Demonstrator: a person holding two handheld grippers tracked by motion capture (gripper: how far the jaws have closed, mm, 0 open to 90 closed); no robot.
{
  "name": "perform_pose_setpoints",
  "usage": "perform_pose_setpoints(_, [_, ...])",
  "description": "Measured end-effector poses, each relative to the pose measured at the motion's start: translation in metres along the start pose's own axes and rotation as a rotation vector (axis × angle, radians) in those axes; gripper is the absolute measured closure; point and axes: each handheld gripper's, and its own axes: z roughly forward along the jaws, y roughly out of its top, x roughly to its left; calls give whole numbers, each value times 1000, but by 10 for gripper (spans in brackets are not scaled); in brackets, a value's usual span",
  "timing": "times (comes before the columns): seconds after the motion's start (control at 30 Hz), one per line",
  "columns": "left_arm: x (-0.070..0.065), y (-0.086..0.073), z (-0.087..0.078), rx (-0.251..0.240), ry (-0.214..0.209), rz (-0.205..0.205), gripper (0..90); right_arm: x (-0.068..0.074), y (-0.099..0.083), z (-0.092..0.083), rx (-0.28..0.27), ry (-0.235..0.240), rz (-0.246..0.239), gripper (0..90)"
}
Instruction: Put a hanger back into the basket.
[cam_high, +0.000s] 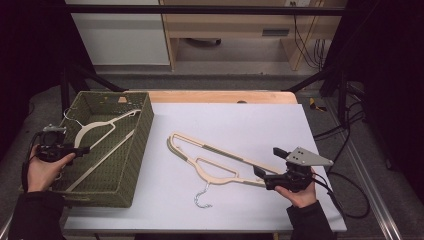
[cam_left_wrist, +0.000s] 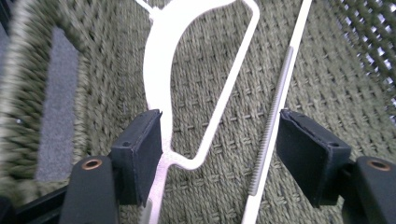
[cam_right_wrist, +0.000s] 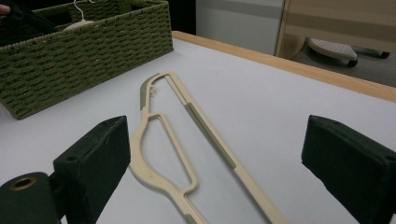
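My left gripper (cam_left_wrist: 219, 154) fingers stand wide around the basket hanger (cam_high: 102, 131); right gripper (cam_right_wrist: 215, 172) wide over the desk hanger (cam_right_wrist: 187, 144). Light, stiff, slick: I'd grip its ribbed bar.

To your left, one hanger (cam_high: 100, 131) lies in the basket (cam_high: 140, 131) on the bench (cam_high: 260, 120); right of it, another hanger (cam_high: 215, 162) lies on the bench.

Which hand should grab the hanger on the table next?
The right gripper, probably. Its open jaws already straddle the end of the hanger on the table. The left gripper is over the basket.
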Motion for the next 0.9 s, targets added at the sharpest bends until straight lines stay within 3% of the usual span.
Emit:
perform_pose_setpoints(0.07, [-2, 2, -6, -31, -9, 11, 308, 0, 0, -1, 1, 1, 1, 86])
perform_pose_setpoints(0.17, [-12, 6, -20, -120, -35, 28, 293, 0, 1, -2, -4, 0, -1, 85])
perform_pose_setpoints(0.23, [-22, 9, -30, -178, -54, 33, 276, 0, 1, -3, -7, 0, -1, 85])
perform_pose_setpoints(0.47, [-68, 22, -65, -367, -142, 115, 200, 2, 3, -3, -15, 9, -3, 76])
perform_pose_setpoints(0.5, [-68, 22, -65, -367, -142, 115, 191, 2, 3, -3, -15, 9, -3, 76])
perform_pose_setpoints(0.57, [-89, 25, -74, -424, -177, 150, 192, 2, 3, -2, -16, 17, -5, 73])
perform_pose_setpoints(0.7, [-122, 25, -82, -491, -228, 198, 174, 3, 3, -2, -16, 19, -2, 74])
perform_pose_setpoints(0.9, [-167, 19, -76, -540, -341, 208, 117, 2, 3, -1, -22, 13, 4, 71])
